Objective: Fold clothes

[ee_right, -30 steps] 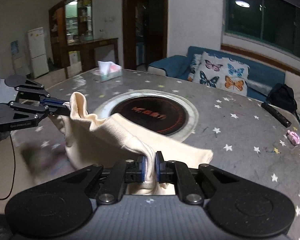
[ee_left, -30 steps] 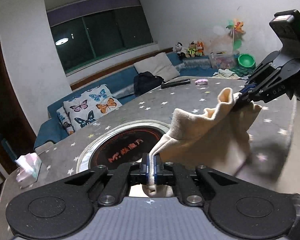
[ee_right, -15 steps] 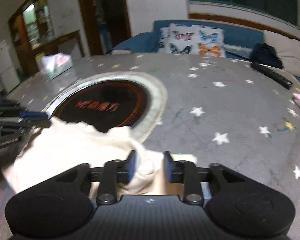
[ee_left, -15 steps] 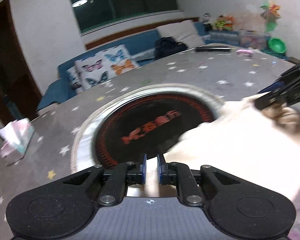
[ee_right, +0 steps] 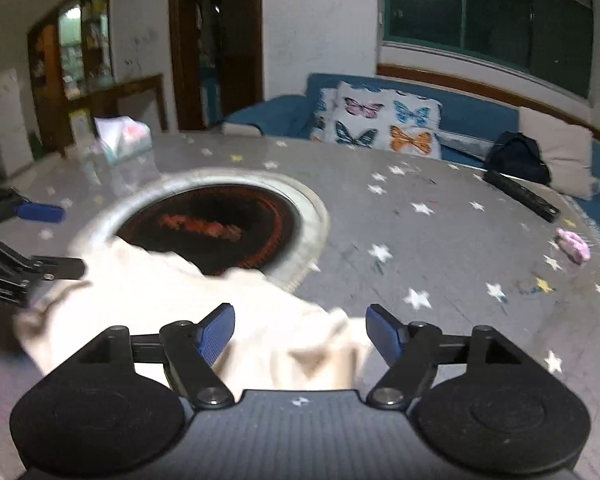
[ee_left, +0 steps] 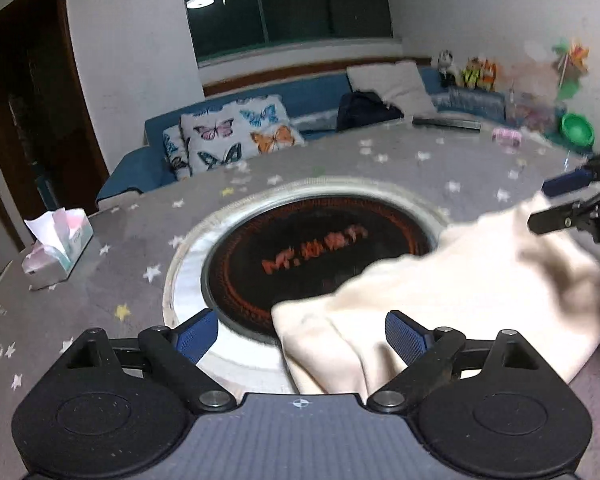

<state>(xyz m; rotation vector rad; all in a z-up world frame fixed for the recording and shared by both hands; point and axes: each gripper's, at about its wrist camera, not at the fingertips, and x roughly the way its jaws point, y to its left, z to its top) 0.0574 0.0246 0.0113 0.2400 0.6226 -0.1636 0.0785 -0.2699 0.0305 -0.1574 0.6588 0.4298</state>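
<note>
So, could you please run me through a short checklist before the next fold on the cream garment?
1. Left gripper open: ok.
2. Right gripper open: ok.
3. Cream garment resting on the table, held by neither gripper: ok.
4. Garment lying flat and square: not ok, it looks bunched, and part overlaps the dark round inset.
5. Table beyond the garment free of the tissue box and black bar: ok.
6. Edge to grasp next: cannot tell, blurred.
</note>
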